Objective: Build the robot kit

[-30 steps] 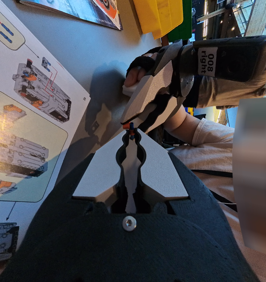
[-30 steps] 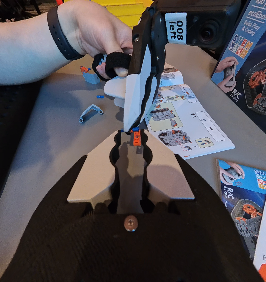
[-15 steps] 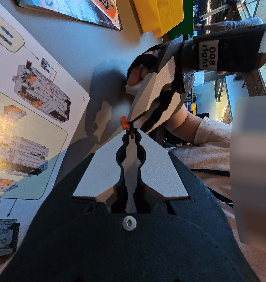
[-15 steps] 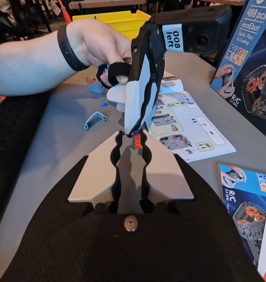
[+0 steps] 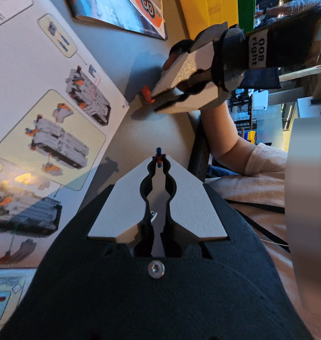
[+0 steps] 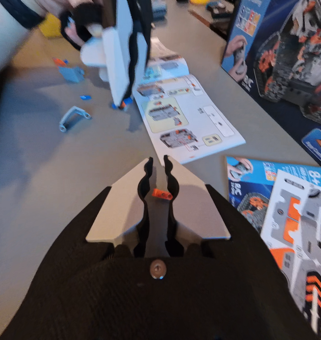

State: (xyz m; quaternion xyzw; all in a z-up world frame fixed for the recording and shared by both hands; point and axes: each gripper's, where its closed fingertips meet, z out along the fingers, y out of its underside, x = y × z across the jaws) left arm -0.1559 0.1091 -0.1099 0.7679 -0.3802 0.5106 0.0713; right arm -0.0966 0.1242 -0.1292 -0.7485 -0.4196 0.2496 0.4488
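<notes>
My left gripper is shut on a small blue pin with an orange collar, held by its tips above the grey table. It also shows in the right wrist view, pointing down with the pin at its tips. My right gripper is nearly closed, with a narrow slit and nothing between its tips. A small orange connector piece shows loose through the gap, below the fingers. In the left wrist view this piece sits just off the right gripper's tip, over its shadow.
An open instruction booklet lies on the table. A grey curved piece, a small blue pin and a grey block lie at the left. Printed kit boxes stand at the right. A person's forearm is near.
The two grippers have pulled apart. The orange piece has come off the blue pin and out of the right gripper's tips. The right gripper has drawn back and its jaws have narrowed.
</notes>
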